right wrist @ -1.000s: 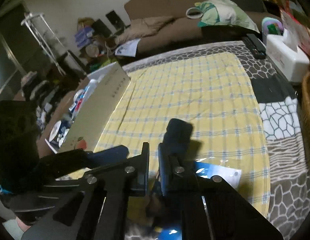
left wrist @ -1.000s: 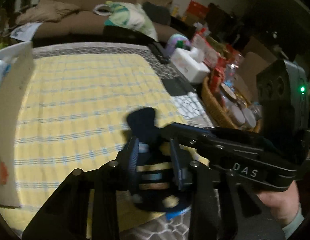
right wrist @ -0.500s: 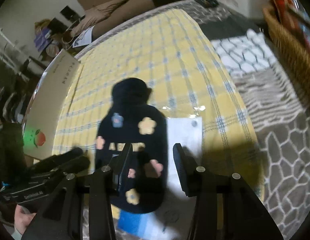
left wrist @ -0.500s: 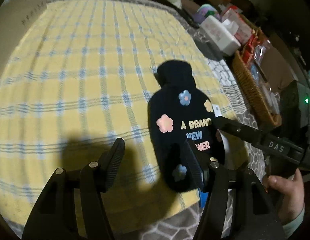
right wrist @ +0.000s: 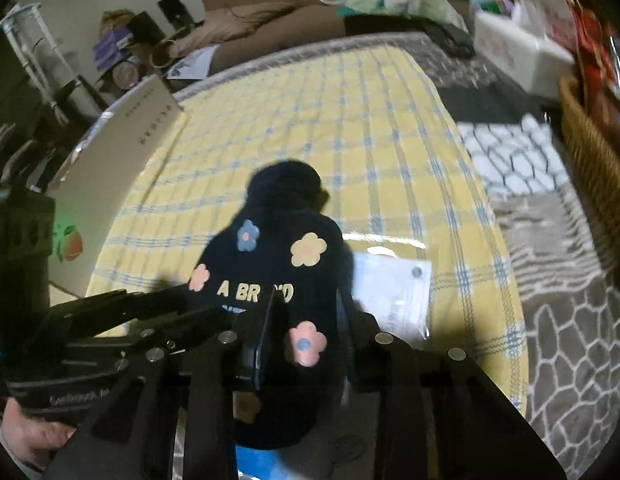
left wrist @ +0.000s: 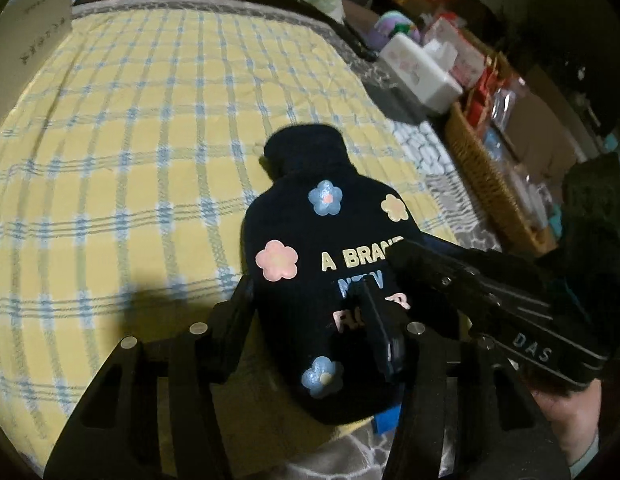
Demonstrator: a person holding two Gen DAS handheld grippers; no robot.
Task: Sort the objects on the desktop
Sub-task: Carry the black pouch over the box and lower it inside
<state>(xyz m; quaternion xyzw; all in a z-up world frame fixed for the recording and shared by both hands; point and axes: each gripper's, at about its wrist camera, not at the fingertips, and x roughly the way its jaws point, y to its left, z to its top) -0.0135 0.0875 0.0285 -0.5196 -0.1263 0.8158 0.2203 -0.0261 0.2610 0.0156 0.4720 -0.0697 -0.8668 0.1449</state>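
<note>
Your left gripper [left wrist: 306,320] and right gripper [right wrist: 310,332] both straddle the black flower-printed hot-water-bottle cover [left wrist: 329,264], fingers spread, its neck pointing straight away from you.

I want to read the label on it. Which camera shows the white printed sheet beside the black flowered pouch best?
The right wrist view: the white printed sheet lies largely exposed right of the black flowered pouch. The left wrist view hides it behind the pouch.
</note>
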